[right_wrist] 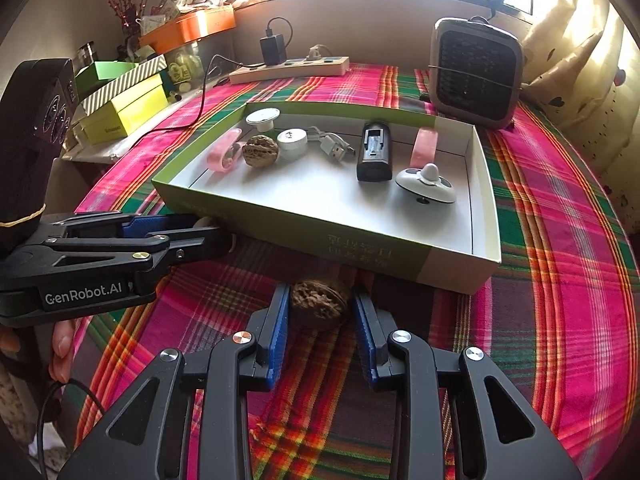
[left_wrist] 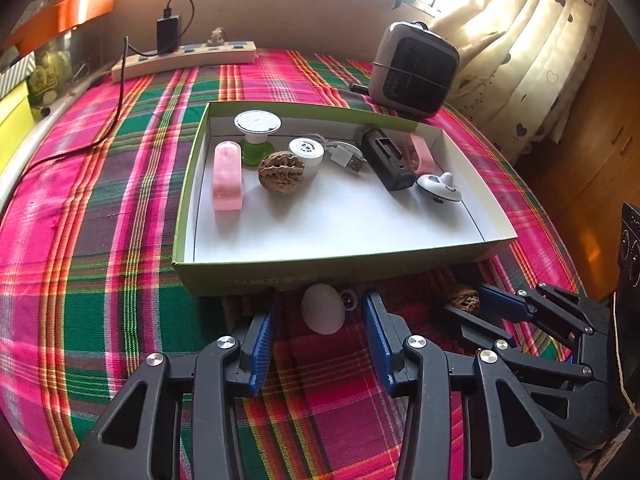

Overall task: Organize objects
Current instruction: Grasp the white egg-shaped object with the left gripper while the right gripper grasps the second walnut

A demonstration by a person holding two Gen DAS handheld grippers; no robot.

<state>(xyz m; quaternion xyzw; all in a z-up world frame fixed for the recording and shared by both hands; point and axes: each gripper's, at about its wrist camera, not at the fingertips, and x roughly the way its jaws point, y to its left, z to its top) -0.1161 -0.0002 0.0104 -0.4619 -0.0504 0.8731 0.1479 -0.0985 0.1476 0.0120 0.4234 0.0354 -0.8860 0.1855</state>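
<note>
Left wrist view: left claw (left_wrist: pixel 320 316) spread wide around a smooth white egg-shaped object (left_wrist: pixel 323 309) on the plaid-cloth worktop (left_wrist: pixel 100 240), pads not touching it. Right wrist view: right claw (right_wrist: pixel 320 308) brackets a wrinkled brown walnut (right_wrist: pixel 318 300), blue pads (right_wrist: pixel 280 320) just beside it, whether gripping I cannot tell. At twelve o'clock, the shallow green-rimmed cardboard box (left_wrist: pixel 340 268) holds another walnut (left_wrist: pixel 281 170).

Plaid cloth (left_wrist: pixel 100 240) carries box (left_wrist: pixel 320 270), egg (left_wrist: pixel 323 309), walnut (right_wrist: pixel 318 300), heater (left_wrist: pixel 414 74), power strip (left_wrist: pixel 184 60)
</note>
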